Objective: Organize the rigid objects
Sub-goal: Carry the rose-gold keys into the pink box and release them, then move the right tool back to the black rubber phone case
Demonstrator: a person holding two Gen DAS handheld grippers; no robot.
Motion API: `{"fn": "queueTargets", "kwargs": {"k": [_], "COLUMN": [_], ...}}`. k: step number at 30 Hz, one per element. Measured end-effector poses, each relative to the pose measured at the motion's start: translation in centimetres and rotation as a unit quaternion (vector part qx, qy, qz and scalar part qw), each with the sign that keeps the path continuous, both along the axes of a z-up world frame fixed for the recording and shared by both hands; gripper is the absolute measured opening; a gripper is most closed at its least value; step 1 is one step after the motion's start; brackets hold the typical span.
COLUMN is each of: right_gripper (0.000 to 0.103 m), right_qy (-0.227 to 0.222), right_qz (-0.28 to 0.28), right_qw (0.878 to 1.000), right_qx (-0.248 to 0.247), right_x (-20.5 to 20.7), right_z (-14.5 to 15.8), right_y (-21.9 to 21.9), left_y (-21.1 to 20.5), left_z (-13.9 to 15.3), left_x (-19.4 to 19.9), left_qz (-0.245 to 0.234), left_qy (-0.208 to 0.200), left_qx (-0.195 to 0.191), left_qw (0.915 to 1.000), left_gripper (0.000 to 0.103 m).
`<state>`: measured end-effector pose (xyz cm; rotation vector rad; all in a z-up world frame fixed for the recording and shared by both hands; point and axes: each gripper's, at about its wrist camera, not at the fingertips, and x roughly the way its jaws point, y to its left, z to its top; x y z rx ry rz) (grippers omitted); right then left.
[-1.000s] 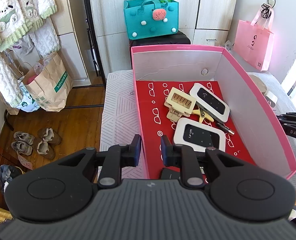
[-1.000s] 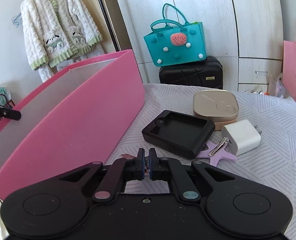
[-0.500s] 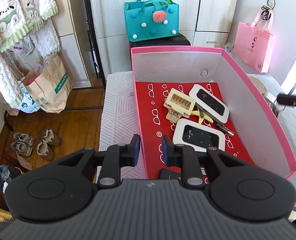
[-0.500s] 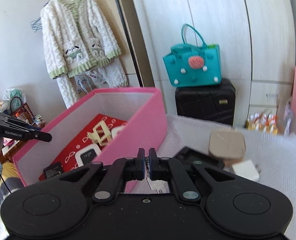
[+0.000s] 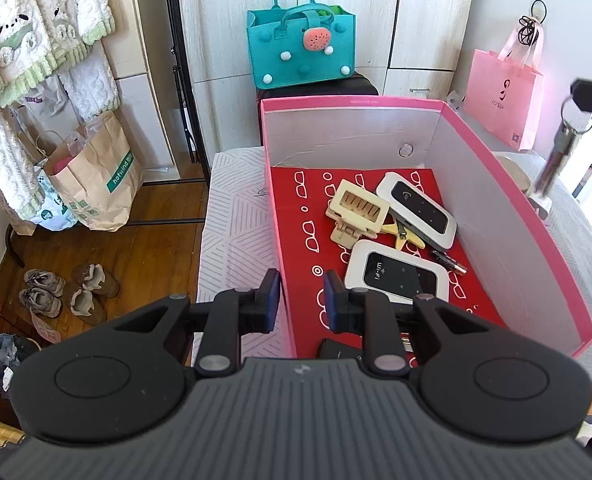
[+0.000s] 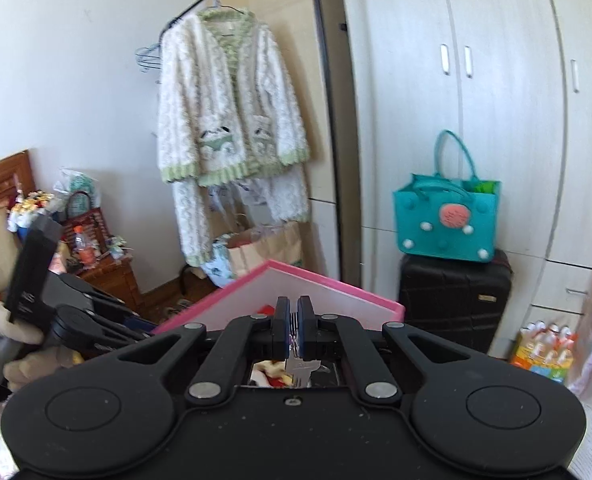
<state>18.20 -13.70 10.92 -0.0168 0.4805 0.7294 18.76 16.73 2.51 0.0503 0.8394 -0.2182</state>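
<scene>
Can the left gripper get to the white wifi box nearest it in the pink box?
Probably yes. The left gripper straddles the pink box's near wall, nothing between its pads. The wifi box lies uncovered just ahead, top free.

A teal felt tote bag (image 5: pixel 300 50) with white pompoms sits on a black suitcase (image 6: pixel 454 300) against pale wardrobe doors (image 6: pixel 496 80). A cream and green knitted cardigan (image 6: pixel 225 108) hangs from a rail. A brown paper shopping bag (image 5: pixel 95 176) and small shoes (image 5: pixel 67 288) rest on the wooden floor (image 5: pixel 155 220). A pink gift bag (image 5: pixel 506 96) hangs at right.
</scene>
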Motion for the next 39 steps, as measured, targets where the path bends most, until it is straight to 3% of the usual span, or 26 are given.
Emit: {"fn": "queueTargets", "kwargs": {"k": [4, 11, 15, 20, 22, 26, 39], "right_gripper": [0.005, 0.005, 0.005, 0.006, 0.012, 0.012, 0.021], "right_qy": [0.036, 0.105, 0.132, 0.157, 0.166, 0.168, 0.121], "right_qz": [0.047, 0.098, 0.108, 0.097, 0.088, 0.069, -0.044], "right_qw": [0.998, 0.99, 0.985, 0.983, 0.982, 0.983, 0.992], "right_qx": [0.022, -0.008, -0.027, -0.014, 0.002, 0.023, 0.002], "right_x": [0.7, 2.8, 4.9, 7.6, 8.0, 7.6, 4.7], "right_z": [-0.7, -4.5, -6.4, -7.8, -7.9, -7.3, -4.7], "right_y": [2.2, 8.1, 11.1, 12.1, 11.5, 9.1, -1.9], "left_y": [0.3, 0.6, 1.0, 1.5, 1.7, 1.8, 2.1], "left_z": [0.0, -0.2, -0.3, -0.4, -0.4, -0.5, -0.7], "left_x": [0.0, -0.2, -0.5, -0.3, -0.2, -0.2, -0.5], "left_qz": [-0.004, -0.008, -0.008, -0.01, -0.011, -0.014, -0.012], "left_qy": [-0.001, -0.007, -0.011, -0.009, -0.009, -0.011, -0.016], "left_qx": [-0.006, -0.013, -0.026, -0.039, -0.043, -0.048, -0.051], "left_qw": [1.0, 0.9999, 0.9996, 0.9991, 0.999, 0.9987, 0.9985], "left_gripper": [0.021, 0.021, 0.021, 0.021, 0.021, 0.021, 0.021]}}
